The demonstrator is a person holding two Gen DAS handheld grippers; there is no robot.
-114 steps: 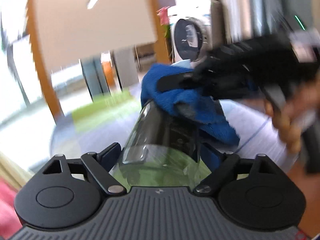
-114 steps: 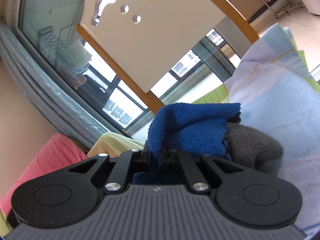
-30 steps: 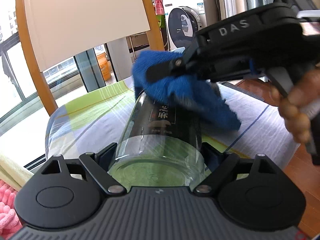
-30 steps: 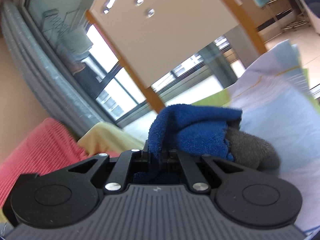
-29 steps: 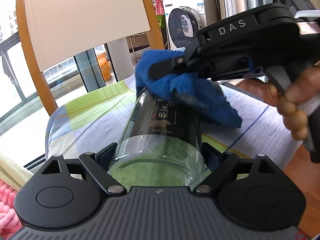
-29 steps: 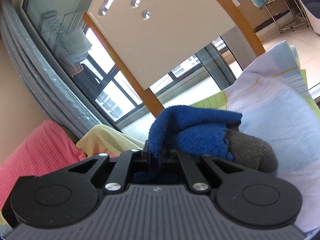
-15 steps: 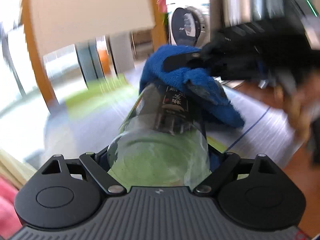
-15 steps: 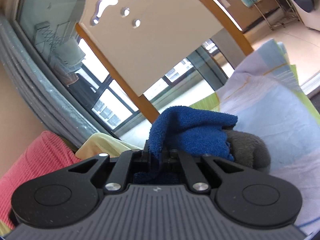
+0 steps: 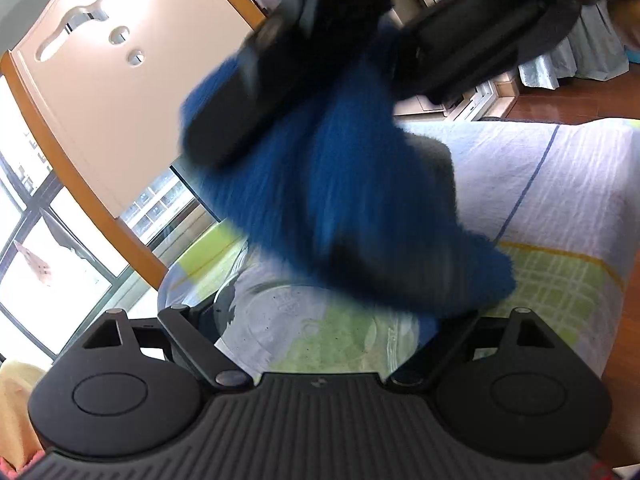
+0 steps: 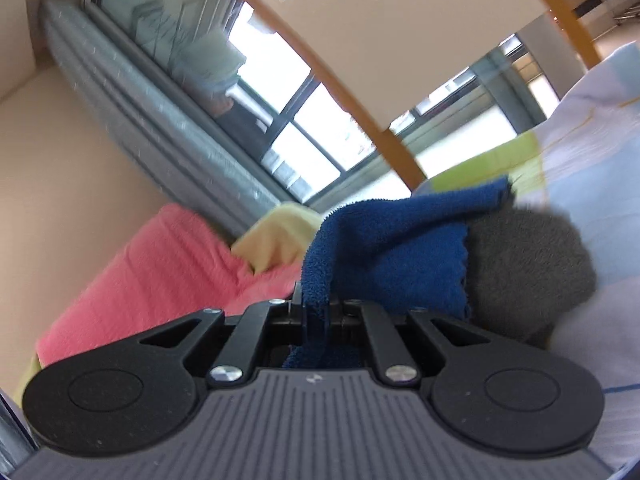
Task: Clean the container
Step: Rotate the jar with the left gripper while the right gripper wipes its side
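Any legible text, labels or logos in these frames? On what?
None legible.
Glass jar: no label shows; blue cloth covers most of it.
Small emblem on left gripper body: too small to read.
Same on right gripper, whose jaws have just been opening, cloth between them.

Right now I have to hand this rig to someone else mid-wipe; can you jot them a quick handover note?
Left claw: clamped across the clear glass jar, which lies on its side pointing away.
Right claw: jaws have just been opening, but the blue-and-grey cloth is still between them.
Position: seen from the left wrist, the cloth hangs over the jar's far part, above the patterned bedsheet.
Done: wiping is under way.
Left: cannot tell how clean the jar is; finish, then set both down.
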